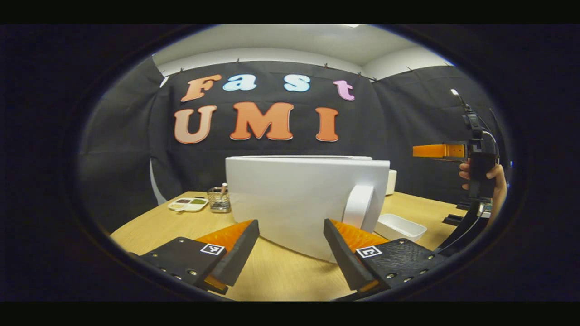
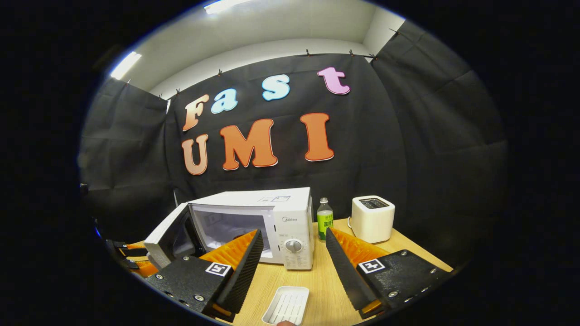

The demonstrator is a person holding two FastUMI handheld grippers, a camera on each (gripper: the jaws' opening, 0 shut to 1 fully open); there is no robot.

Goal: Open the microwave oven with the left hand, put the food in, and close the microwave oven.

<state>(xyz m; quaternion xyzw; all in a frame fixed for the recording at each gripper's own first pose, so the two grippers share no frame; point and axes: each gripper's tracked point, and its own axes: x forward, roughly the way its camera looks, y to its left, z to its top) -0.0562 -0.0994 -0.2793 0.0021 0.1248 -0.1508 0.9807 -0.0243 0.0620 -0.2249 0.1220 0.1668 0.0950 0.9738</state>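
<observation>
bearing "midea": open microwave (image 2: 253, 226)

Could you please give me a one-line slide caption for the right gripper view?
Open tongs face a white microwave oven with its door swung open, a white ridged tray lying below.

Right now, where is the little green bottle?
In the right gripper view, the green bottle stands on the table, between the microwave and the toaster.
</observation>
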